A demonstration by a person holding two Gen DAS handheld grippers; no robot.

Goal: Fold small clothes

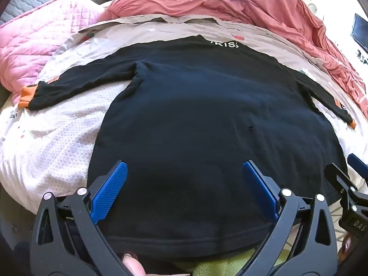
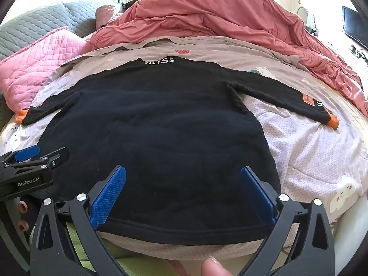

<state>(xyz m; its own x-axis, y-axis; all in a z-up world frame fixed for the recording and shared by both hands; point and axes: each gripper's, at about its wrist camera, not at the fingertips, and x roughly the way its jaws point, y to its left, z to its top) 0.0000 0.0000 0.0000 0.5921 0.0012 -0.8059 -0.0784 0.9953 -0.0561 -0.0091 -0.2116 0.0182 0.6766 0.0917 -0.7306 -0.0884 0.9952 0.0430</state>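
2 tools, left tool (image 1: 185, 189) and right tool (image 2: 182, 192), hang wide open and empty over the hem. Black sweatshirt (image 2: 151, 124) lies flat on the bed (image 2: 306, 151), collar at 12 o'clock. Looks soft, thick, limp; I'd pinch the hem corners (image 2: 264, 230).

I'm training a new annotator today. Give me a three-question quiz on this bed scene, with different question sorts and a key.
1. True or false: the black sweatshirt lies flat with both sleeves spread.
2. What colour are its cuffs? A green, B orange, C white.
3. Fill in: the left gripper and right gripper are both ____.

Key: 1 true; 2 B; 3 open.
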